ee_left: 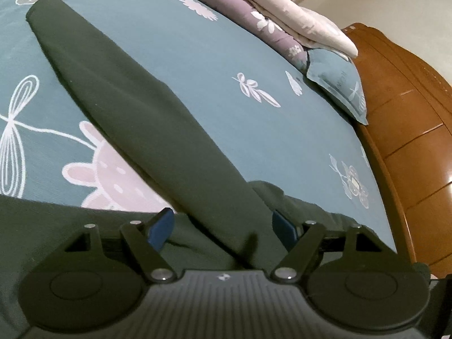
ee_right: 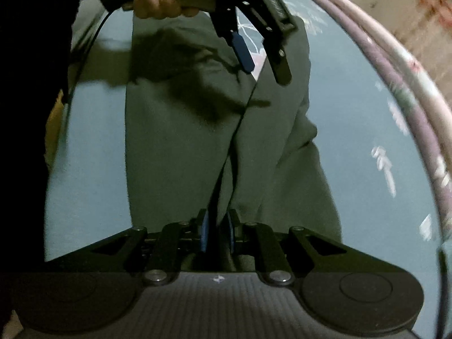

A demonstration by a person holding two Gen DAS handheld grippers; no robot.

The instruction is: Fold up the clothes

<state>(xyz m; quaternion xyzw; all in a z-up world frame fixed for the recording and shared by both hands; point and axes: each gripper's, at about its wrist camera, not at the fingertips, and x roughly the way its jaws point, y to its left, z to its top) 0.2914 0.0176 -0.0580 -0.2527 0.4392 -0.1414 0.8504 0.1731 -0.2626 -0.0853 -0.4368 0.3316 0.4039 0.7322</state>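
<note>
Dark green trousers (ee_left: 135, 107) lie spread on my teal flowered bedsheet (ee_left: 254, 130), one leg running diagonally away between the wide-spread fingers of my left gripper (ee_left: 223, 226), which grasps nothing. From the right wrist view, my right gripper (ee_right: 217, 231) is nearly closed, its blue pads seemingly pinching a dark fold of the trousers, though blur makes that uncertain. A hand (ee_right: 161, 5) carries the left gripper above the cloth. Folded quilts (ee_left: 282, 14) and a pillow (ee_left: 339, 84) sit near the wooden headboard (ee_left: 409, 113).

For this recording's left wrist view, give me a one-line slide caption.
Open left gripper above dark green trousers spread on a floral teal bedsheet.
</note>
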